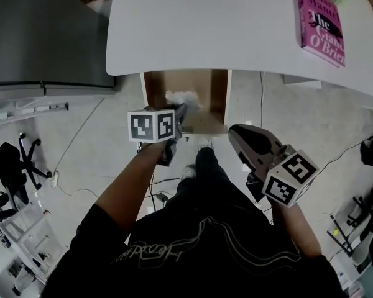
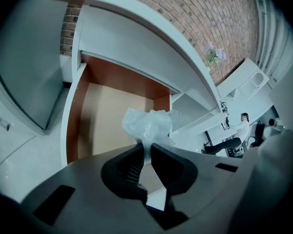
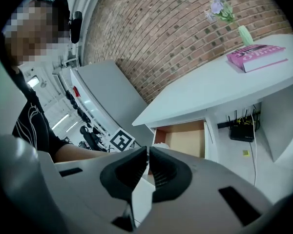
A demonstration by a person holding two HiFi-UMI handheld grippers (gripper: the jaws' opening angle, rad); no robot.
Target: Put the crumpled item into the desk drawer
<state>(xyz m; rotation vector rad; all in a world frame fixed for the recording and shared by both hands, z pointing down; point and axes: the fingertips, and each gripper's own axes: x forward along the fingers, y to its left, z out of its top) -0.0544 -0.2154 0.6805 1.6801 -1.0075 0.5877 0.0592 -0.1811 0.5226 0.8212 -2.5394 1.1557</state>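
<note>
L tool (image 2: pixel 147 149), crumpled item (image 2: pixel 149 125) btwn jaws

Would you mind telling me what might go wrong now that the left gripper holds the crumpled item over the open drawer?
1. The left gripper pinches only a thin tail of the crumpled item, so it may slip early or cling to the pads on release.
2. The item looks light and bulky; it might sit above the rim of the drawer and jam on closing.
3. The desk top overhangs the drawer, so reaching deeper risks a bump.
</note>
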